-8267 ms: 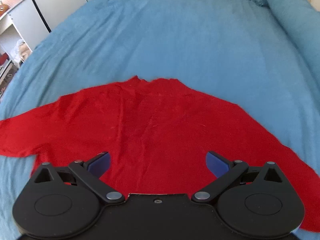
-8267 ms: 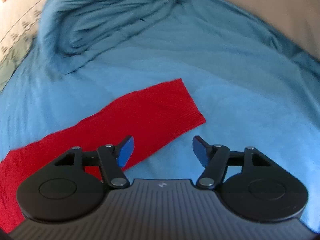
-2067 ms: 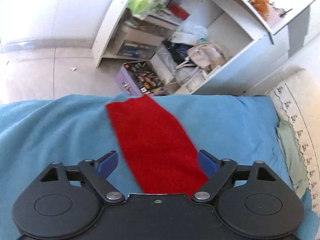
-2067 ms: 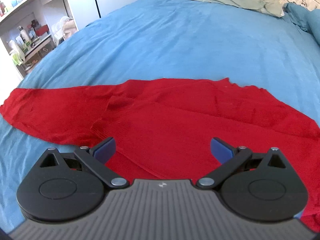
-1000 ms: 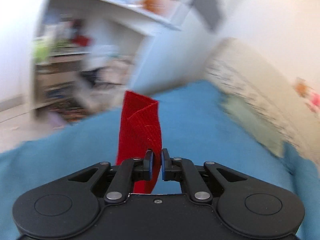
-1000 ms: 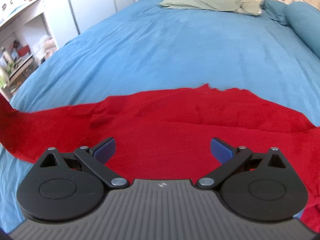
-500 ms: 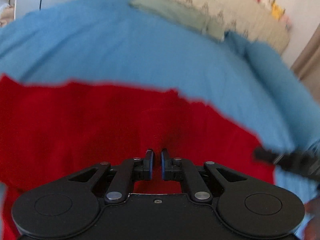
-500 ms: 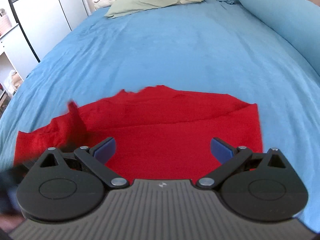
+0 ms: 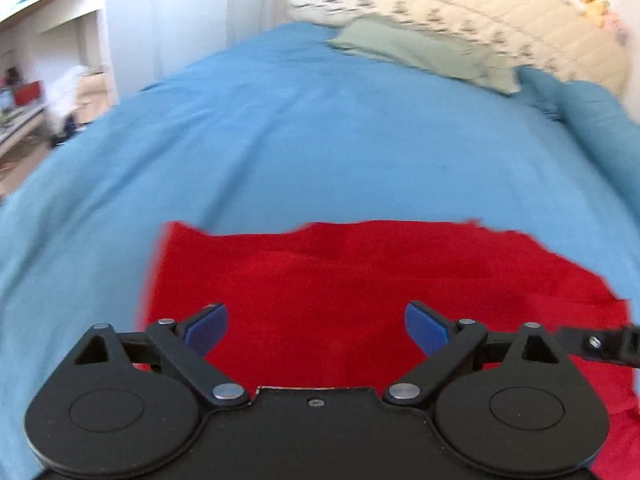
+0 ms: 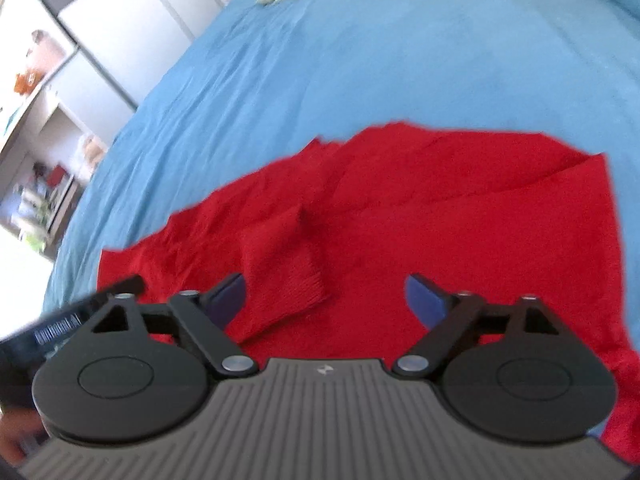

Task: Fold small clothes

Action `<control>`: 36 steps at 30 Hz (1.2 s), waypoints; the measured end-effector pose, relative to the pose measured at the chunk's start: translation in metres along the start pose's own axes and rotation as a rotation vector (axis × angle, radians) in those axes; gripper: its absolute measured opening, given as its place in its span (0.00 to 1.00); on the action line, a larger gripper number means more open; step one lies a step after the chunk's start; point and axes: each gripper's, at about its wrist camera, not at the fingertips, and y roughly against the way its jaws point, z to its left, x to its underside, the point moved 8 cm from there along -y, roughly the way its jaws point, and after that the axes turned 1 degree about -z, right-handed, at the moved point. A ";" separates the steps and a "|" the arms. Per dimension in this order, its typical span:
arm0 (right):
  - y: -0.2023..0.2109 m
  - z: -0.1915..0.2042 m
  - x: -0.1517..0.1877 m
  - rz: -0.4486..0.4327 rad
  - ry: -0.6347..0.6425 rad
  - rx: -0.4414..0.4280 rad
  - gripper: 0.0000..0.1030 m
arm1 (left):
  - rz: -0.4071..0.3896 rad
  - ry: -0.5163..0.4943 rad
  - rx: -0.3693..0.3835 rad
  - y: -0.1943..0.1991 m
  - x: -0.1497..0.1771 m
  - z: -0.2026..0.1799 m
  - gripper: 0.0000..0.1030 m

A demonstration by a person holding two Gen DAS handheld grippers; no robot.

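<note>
I am looking down on a red knit garment (image 9: 360, 280) lying flat on the blue bedcover (image 9: 320, 140), near the foot of the bed and well apart from the green pillow (image 9: 420, 52) at its head. I am reading the left gripper (image 9: 316, 322) as spreading its jaws, with nothing between the blue pads but the cloth lying below them. The right gripper (image 10: 324, 298) is drawing its jaws slightly inward, yet they are standing wide and pressing on nothing. In the right wrist view one sleeve (image 10: 280, 264) is lying folded across the body of the garment, its ribbed cuff (image 10: 304, 280) resting just ahead of the left-hand pad. I am judging the cloth to be light, soft and limp, with no stiffness to hold a crease; it is likely to sag and bunch if lifted from a single point. The knit surface is looking grippy rather than slippery, and not fragile. I am advising a hold at the hem corners or side edges, one gripper to each, pinching both layers together so the tucked sleeve is not dragged out.
</note>
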 end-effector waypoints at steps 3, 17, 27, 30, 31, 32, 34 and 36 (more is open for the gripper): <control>-0.018 0.014 0.010 0.033 0.010 -0.011 0.77 | 0.018 0.034 -0.061 -0.008 0.002 0.035 0.95; -0.045 0.016 0.022 0.021 -0.075 0.079 0.33 | 0.085 0.132 -0.153 -0.012 0.022 0.100 0.95; -0.007 0.022 0.006 -0.080 -0.037 0.059 0.19 | 0.103 0.146 -0.119 -0.008 0.009 0.094 0.95; 0.018 0.018 -0.013 -0.127 0.008 0.055 0.19 | 0.117 0.135 -0.097 -0.003 0.004 0.084 0.95; 0.028 0.015 -0.019 -0.145 0.030 0.061 0.19 | 0.119 0.134 -0.091 -0.001 0.002 0.081 0.95; 0.037 0.010 -0.023 -0.159 0.051 0.069 0.19 | 0.118 0.136 -0.079 0.001 0.001 0.077 0.95; 0.056 -0.005 -0.031 -0.187 0.089 0.100 0.19 | 0.125 0.139 -0.062 0.002 0.000 0.069 0.95; 0.072 -0.024 -0.035 -0.208 0.113 0.135 0.19 | 0.138 0.137 -0.052 0.000 0.002 0.060 0.95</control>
